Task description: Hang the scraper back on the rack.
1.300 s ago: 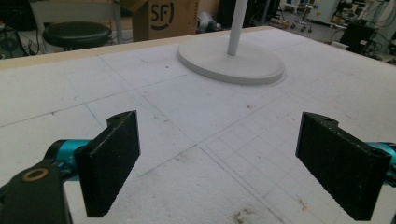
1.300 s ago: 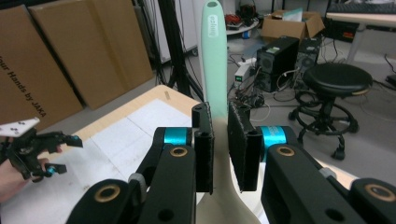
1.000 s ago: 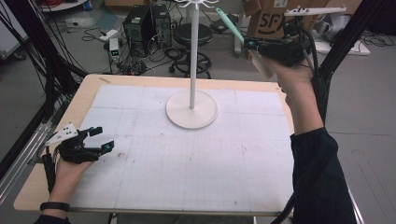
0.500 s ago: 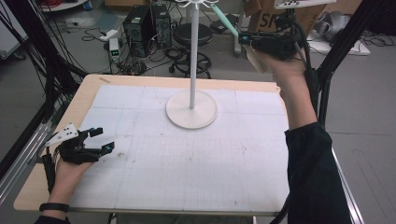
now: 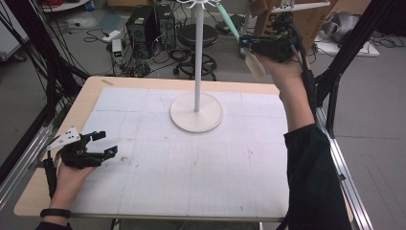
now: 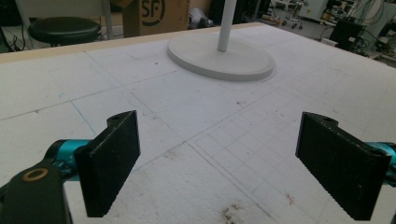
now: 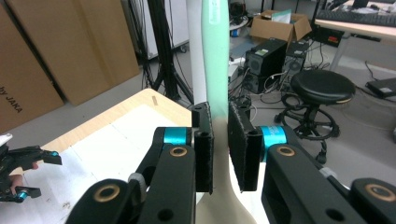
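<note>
A white stand with a round base rises from the back middle of the mat, with hooks at its top. My right gripper is held high to the right of the pole and is shut on a utensil with a mint-green handle and a cream head. The handle points up toward the hooks. In the right gripper view the jaws of the right gripper clamp the utensil beside the pole. My left gripper rests open on the mat at the left, and between its pads there is nothing.
The gridded white mat covers a wooden table. Behind the table stand a black stool, computer towers, cables and cardboard boxes. Black frame poles stand at the right and left edges.
My right gripper has carried the utensil up and to the left, bringing the handle's tip close to the stand's top. The left gripper has stayed still.
</note>
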`<action>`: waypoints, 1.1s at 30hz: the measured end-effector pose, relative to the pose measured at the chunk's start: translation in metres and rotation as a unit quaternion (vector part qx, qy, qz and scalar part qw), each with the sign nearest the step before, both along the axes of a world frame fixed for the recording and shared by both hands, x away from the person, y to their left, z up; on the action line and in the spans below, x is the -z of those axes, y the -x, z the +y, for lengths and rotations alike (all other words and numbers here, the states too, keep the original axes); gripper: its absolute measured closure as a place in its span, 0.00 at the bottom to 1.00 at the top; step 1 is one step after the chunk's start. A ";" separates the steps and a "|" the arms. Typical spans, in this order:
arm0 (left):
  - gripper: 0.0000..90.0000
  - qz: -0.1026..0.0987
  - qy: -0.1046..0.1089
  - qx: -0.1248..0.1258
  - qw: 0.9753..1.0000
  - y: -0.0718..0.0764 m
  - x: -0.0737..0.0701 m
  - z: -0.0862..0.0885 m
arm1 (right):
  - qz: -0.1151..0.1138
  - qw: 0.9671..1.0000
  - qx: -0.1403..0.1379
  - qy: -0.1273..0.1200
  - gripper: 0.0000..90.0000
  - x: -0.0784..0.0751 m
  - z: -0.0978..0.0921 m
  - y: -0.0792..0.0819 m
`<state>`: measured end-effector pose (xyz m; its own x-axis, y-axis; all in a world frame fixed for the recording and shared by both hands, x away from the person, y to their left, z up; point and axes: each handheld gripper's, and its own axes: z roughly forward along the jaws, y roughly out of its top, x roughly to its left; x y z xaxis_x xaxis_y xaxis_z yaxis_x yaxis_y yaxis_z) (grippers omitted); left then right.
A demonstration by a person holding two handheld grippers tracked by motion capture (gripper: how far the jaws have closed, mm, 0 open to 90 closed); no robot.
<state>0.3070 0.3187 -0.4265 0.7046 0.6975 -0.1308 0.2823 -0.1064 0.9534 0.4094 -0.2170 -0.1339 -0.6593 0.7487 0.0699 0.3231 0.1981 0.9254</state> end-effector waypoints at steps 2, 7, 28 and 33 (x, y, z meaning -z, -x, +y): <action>0.16 0.000 0.000 0.001 1.000 0.000 0.000 0.000 | 0.003 1.000 -0.002 -0.001 0.90 0.003 0.002 -0.003; 0.16 0.001 -0.001 0.000 1.000 0.000 0.000 0.000 | 0.007 1.000 -0.006 -0.002 0.90 0.010 0.007 -0.009; 0.16 0.001 -0.003 -0.009 1.000 0.001 0.000 0.004 | -0.014 0.998 -0.054 0.033 0.31 0.084 -0.019 0.024; 0.16 0.001 -0.011 -0.011 1.000 0.002 0.001 0.004 | -0.010 0.998 -0.055 0.020 0.26 0.125 -0.051 0.049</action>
